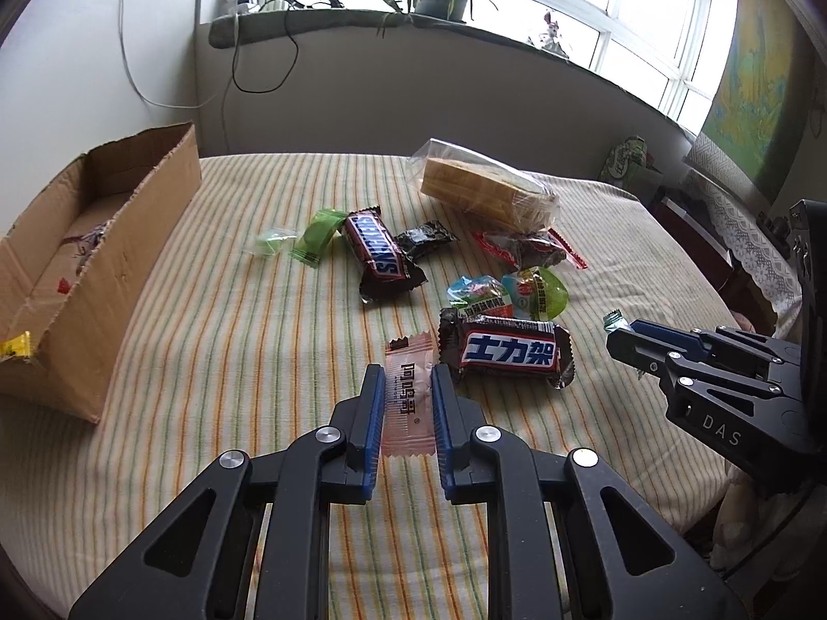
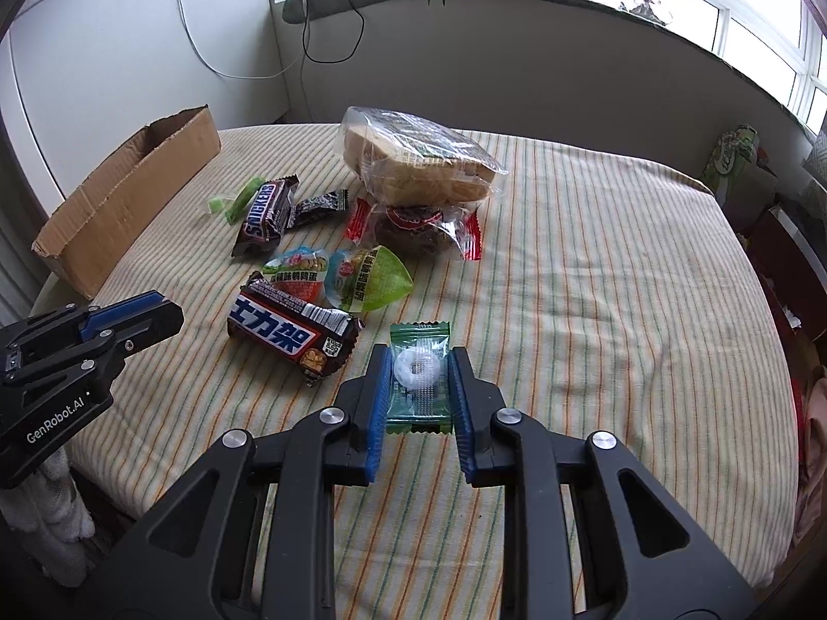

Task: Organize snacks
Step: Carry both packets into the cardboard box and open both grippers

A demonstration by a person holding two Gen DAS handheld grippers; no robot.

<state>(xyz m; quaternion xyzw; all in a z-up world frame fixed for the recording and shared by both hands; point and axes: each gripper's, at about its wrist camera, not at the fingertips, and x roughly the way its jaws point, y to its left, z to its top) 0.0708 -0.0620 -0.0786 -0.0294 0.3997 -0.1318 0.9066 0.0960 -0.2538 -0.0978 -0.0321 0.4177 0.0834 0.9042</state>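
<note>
**Two candies gripped above the striped tabletop**

At the lower centre of the left wrist view, the left hand-held gripper (image 1: 408, 372) has its blue pads closed narrowly on a pale pink translucent candy wrapper with dark characters (image 1: 408, 403). At the lower centre of the right wrist view, the right hand-held gripper (image 2: 419, 354) pinches a green transparent packet holding a white ring-shaped sweet (image 2: 418, 377). Whether either sweet is lifted clear of the cloth I cannot tell.

Toward mid-frame on the striped cloth tabletop (image 2: 594, 268) lie a brown chocolate bar with blue-and-white Chinese lettering (image 2: 289, 333), a brown Snickers bar (image 2: 263, 217), two green-and-orange sealed egg snack pouches (image 2: 356, 274) and a clear bag of sliced bread (image 2: 413, 160), which rests on a red-ended clear-wrapped dark pastry (image 2: 413, 230). At the left edge stands an open brown cardboard box (image 1: 93, 268), with some wrappers inside.
</note>
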